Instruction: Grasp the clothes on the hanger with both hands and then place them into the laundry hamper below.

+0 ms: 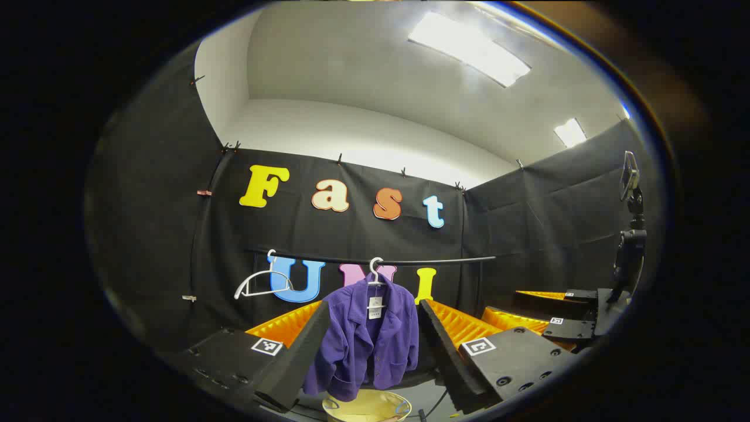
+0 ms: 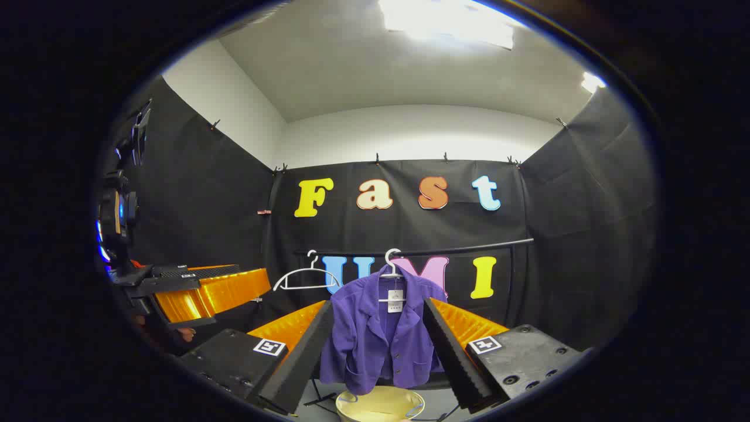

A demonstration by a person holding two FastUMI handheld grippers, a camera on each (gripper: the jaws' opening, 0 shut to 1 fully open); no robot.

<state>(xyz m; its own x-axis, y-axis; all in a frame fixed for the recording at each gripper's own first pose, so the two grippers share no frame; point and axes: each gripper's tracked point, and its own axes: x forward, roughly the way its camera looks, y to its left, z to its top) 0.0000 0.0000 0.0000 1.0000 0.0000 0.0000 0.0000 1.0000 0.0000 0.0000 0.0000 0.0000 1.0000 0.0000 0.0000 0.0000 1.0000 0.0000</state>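
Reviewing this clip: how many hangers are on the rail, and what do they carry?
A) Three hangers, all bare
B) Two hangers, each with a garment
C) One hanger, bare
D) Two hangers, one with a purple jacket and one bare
D: on the rail, one white hanger carries the purple jacket, and the bare hanger hangs beside it.

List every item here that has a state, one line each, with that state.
purple jacket: hanging on a white hanger on the rail, front open, not gripped.
empty hanger: hanging on the rail beside the jacket, bare.
laundry hamper: below the jacket, open top.
left tongs: open, jacket seen between the fingers farther off.
right tongs: open, nothing held.
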